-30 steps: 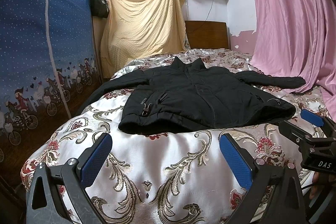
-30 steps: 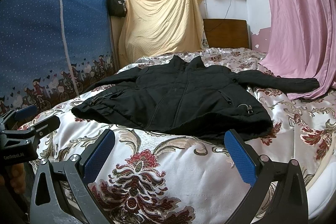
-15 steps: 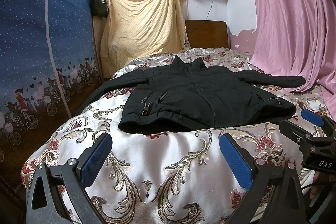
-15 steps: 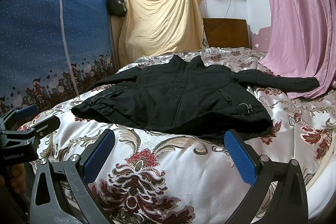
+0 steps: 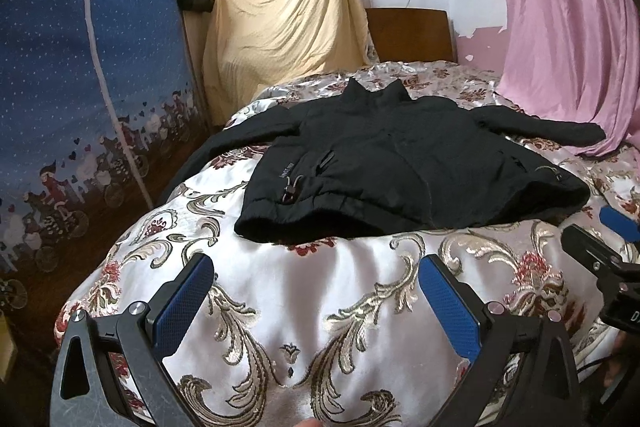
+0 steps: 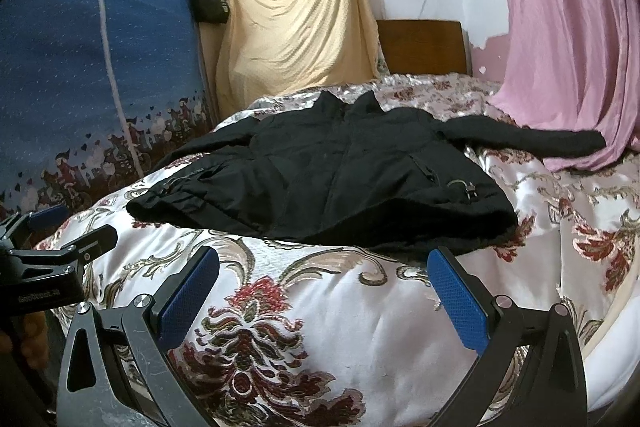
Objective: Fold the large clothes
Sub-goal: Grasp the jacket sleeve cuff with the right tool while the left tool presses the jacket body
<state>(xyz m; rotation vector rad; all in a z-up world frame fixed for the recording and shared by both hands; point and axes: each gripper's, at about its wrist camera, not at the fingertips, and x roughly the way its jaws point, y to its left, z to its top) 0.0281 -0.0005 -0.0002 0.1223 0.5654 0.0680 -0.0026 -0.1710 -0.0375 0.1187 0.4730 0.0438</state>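
Note:
A black padded jacket (image 5: pixel 400 163) lies spread flat, front up, on the floral satin bedspread (image 5: pixel 320 299), collar toward the headboard and both sleeves stretched out sideways. It also shows in the right wrist view (image 6: pixel 344 179). My left gripper (image 5: pixel 316 291) is open and empty, just short of the jacket's hem near its left corner. My right gripper (image 6: pixel 324 287) is open and empty, just short of the hem near its right corner. Each gripper shows at the edge of the other's view.
A blue fabric wardrobe (image 5: pixel 80 87) stands along the bed's left side. A yellow sheet (image 5: pixel 280 27) hangs behind it. A wooden headboard (image 5: pixel 412 31) is at the far end. A pink curtain (image 5: pixel 568 27) hangs on the right and drapes onto the bed.
Both grippers have edged slightly forward toward the jacket's hem. The jacket has not moved.

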